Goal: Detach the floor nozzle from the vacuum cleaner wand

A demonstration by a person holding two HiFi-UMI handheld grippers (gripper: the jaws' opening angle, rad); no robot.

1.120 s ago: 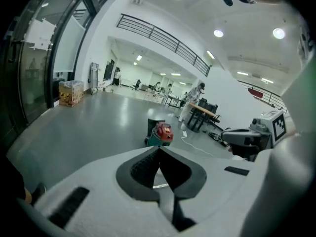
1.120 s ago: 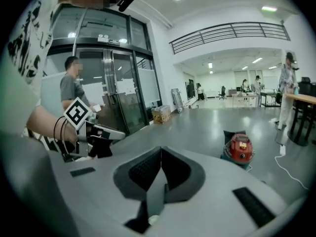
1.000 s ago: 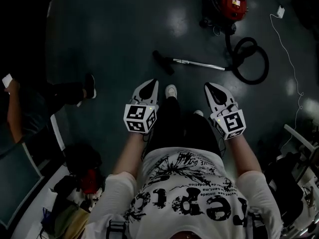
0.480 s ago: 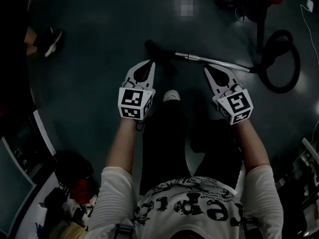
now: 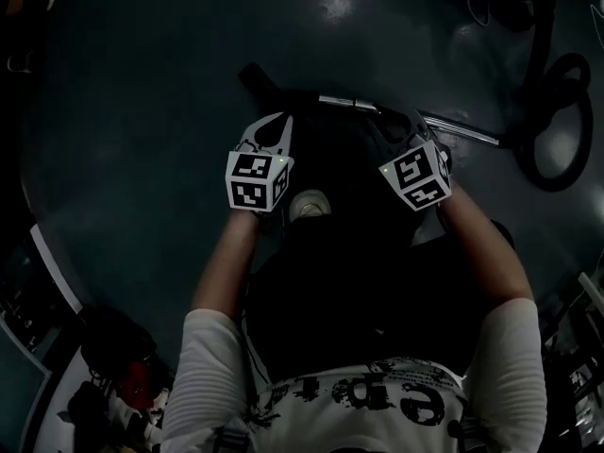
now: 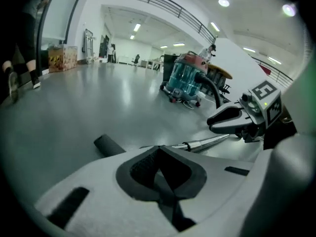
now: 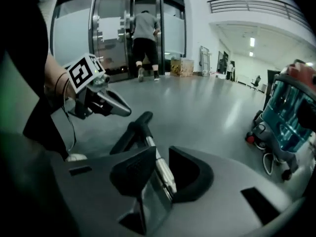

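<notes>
The vacuum's chrome wand (image 5: 453, 126) lies on the dark floor, and its black floor nozzle (image 5: 253, 76) is at the left end. My left gripper (image 5: 272, 125) is shut and empty, low over the floor just short of the nozzle (image 6: 109, 145). My right gripper (image 5: 412, 125) hovers over the wand's middle. Its jaws are opening, and the wand (image 7: 163, 169) shows in the gap between them with the pads apart from it. In the right gripper view the nozzle (image 7: 133, 132) lies beyond the jaws, with the left gripper (image 7: 101, 102) to its left.
The black hose (image 5: 557, 111) loops at the right and runs to the red canister vacuum (image 6: 187, 80). My shoe (image 5: 310, 206) is just behind the grippers. Bags lie at the lower left (image 5: 123, 366). A person (image 7: 145, 38) walks by the glass doors far off.
I have crouched, and both grippers have sunk toward the floor and forward. They have gone from well short of the wand to right at it.
</notes>
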